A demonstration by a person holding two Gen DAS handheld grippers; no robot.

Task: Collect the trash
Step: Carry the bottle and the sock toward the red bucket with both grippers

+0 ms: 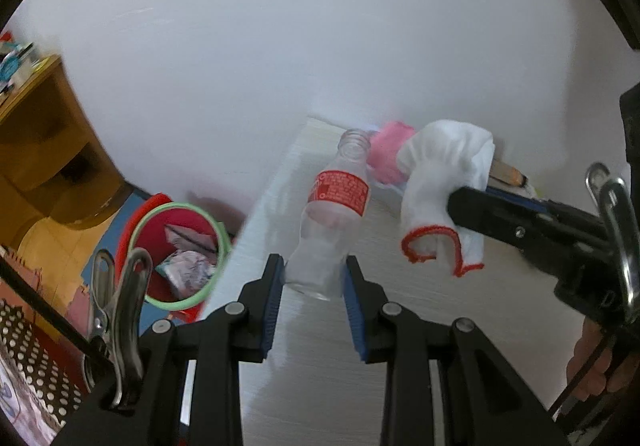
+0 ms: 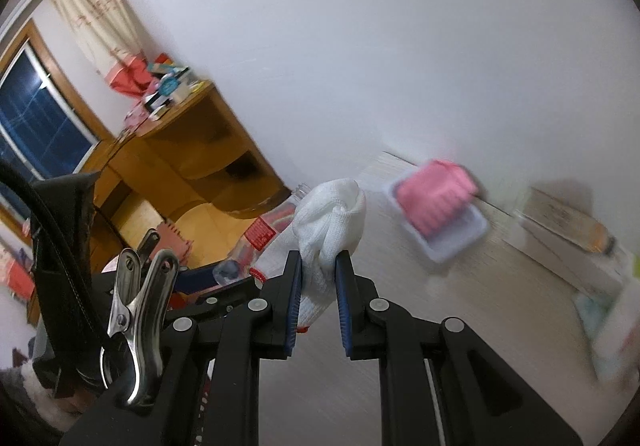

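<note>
The left gripper clamps its blue-padded fingers on the base of a clear, uncapped plastic bottle with a red label, holding it lifted off the pale wood-grain tabletop with its open neck tilted up and away. The right gripper is closed on a white knitted work glove with a red-stitched cuff; the glove's fingers bunch up above the pads while the cuff hangs below them. In the left wrist view the same glove hangs in the air just to the right of the bottle, pinched by the right gripper's black jaws, with a hand visible on that gripper's handle.

Below the table's left edge, on the floor, stands a red waste bin with a pale green rim, crumpled wrappers lying inside it. Farther back on the tabletop, by the white wall, a pink knitted glove lies on a shallow white tray. Off to the left stands an orange-brown wooden cabinet piled with clutter, beside a dark window and a cream curtain.
</note>
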